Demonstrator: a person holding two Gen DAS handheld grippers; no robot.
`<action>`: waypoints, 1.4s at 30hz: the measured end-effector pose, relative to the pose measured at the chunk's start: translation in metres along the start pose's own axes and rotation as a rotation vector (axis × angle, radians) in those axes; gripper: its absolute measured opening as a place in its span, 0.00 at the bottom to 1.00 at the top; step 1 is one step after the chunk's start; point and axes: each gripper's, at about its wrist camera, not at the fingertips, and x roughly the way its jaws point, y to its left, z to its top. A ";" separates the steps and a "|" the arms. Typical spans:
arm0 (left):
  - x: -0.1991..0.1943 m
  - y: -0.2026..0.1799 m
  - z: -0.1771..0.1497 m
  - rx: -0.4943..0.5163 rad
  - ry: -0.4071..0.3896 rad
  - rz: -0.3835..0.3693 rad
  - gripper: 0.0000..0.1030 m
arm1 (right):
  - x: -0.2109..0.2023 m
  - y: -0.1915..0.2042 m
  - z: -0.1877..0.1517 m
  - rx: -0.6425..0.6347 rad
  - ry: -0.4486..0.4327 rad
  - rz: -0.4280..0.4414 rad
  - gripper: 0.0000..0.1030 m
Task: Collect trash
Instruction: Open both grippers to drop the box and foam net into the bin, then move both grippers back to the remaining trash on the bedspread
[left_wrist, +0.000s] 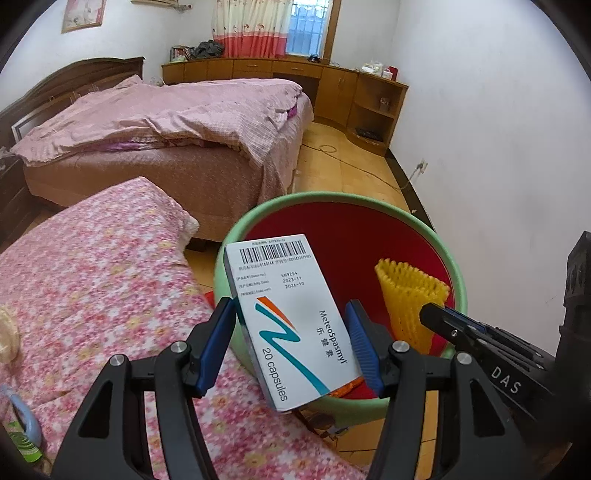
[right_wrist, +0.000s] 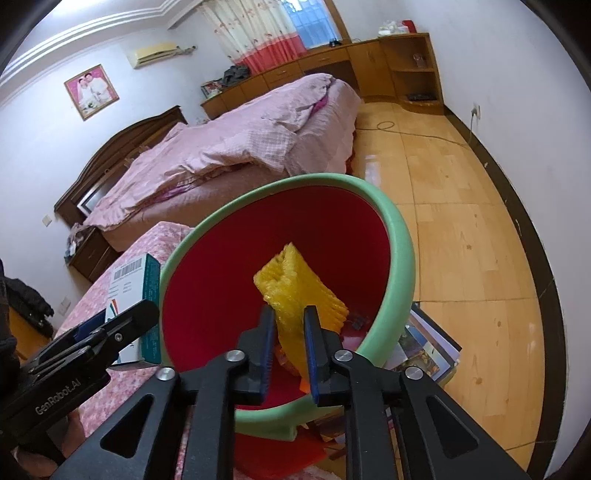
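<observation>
Over the bin (left_wrist: 458, 280), left fingers (left_wrist: 225, 332) clamp the medicine box (left_wrist: 288, 317); right fingers (right_wrist: 314, 347) pinch yellow netting (right_wrist: 299, 295).

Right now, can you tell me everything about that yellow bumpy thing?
The yellow foam net sleeve looks soft and spongy, with a ribbed mesh pattern and an open, flattened top end. It stands tilted, pinched between the right tongs, held over the red inside of the green-rimmed bin. Only the tongs' blue pads visibly touch it.
</observation>
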 end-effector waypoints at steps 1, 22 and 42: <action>0.003 0.000 0.000 0.000 0.007 -0.004 0.60 | 0.000 -0.001 0.000 0.006 0.004 0.004 0.28; -0.004 -0.002 -0.006 -0.009 0.013 -0.012 0.70 | -0.022 -0.010 -0.001 0.060 -0.025 0.022 0.45; -0.088 0.057 -0.035 -0.099 -0.011 0.093 0.70 | -0.034 0.049 -0.029 -0.027 0.044 0.093 0.56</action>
